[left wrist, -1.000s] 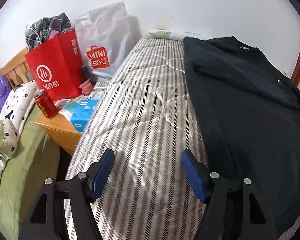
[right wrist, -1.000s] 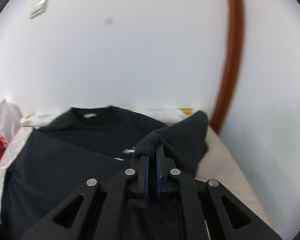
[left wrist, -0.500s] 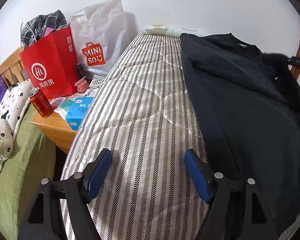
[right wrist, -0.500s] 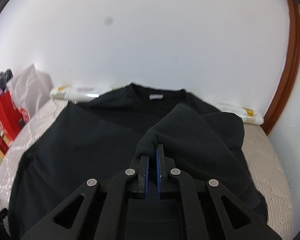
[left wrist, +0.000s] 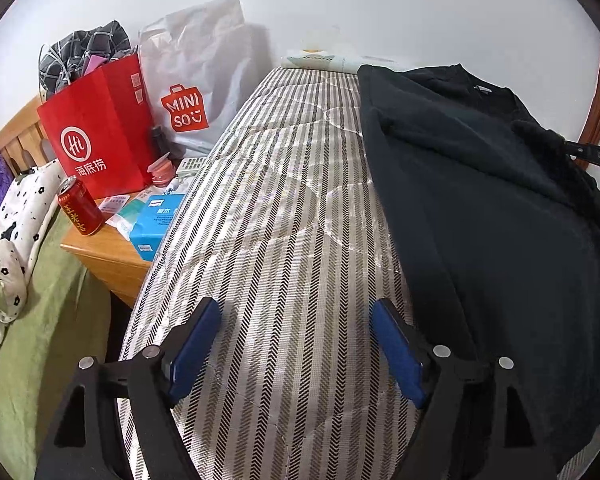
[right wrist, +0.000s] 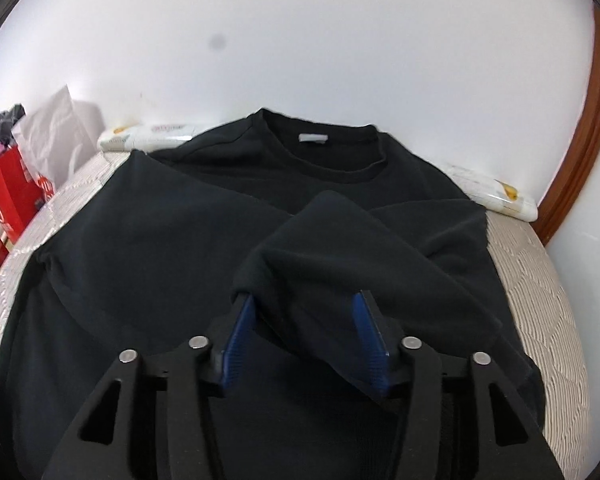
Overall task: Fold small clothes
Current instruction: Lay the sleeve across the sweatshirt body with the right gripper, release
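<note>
A black sweatshirt (right wrist: 172, 240) lies flat on the striped mattress (left wrist: 260, 240), collar toward the wall, with both sleeves folded in over the body. It also shows at the right of the left wrist view (left wrist: 500, 220). My right gripper (right wrist: 306, 320) is open over the shirt's middle, and the folded right sleeve (right wrist: 340, 248) lies loose between its blue pads. My left gripper (left wrist: 296, 340) is open and empty above bare mattress, left of the shirt's edge.
A wooden nightstand (left wrist: 108, 252) left of the bed holds a red bag (left wrist: 96, 136), a white MINISO bag (left wrist: 196, 80), a red can (left wrist: 80, 212) and a blue box (left wrist: 156, 220). White packets (right wrist: 148, 136) lie against the wall. A brown frame (right wrist: 588, 128) stands at right.
My right gripper carried the sleeve leftward over the shirt's body and then opened, letting it go. My left gripper stayed open and shifted only slightly.
</note>
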A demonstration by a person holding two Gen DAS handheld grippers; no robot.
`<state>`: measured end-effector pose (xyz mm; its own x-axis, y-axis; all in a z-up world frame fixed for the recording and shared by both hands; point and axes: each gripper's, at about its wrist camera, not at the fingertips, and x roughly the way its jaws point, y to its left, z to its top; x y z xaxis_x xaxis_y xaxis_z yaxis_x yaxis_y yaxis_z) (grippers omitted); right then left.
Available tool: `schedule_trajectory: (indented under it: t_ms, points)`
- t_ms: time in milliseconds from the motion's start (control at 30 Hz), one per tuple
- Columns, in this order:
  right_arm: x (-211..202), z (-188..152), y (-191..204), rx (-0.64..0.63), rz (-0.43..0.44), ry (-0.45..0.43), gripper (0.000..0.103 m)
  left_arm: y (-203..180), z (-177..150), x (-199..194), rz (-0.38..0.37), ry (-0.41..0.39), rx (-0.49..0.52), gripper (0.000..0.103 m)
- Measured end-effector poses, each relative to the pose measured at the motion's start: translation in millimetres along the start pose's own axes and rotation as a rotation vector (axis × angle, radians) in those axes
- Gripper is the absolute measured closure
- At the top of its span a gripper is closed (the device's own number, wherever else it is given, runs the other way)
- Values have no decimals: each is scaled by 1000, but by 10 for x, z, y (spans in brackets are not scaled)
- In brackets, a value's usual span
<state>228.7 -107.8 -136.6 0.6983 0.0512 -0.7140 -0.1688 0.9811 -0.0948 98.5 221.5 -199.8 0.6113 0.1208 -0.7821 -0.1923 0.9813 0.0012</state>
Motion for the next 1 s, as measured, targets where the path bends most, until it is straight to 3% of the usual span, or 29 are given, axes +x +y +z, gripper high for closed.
schedule_trajectory:
  t_ms: [267,500,667,1000]
  points:
    - [-292,-172,-624,126,-73,-34,48,-4,-3,3,1,1,1,25]
    - [-407,-395,-1170,226,-152,-13,47,-6,-4,6,1,3,3,24]
    - [-408,-553,-1423,291,-136,14,46,-40,-11,18,3,5,6,23]
    - [-437,-765,-1579,293,-122,31,46,-31,-12,22,7,7,5,21]
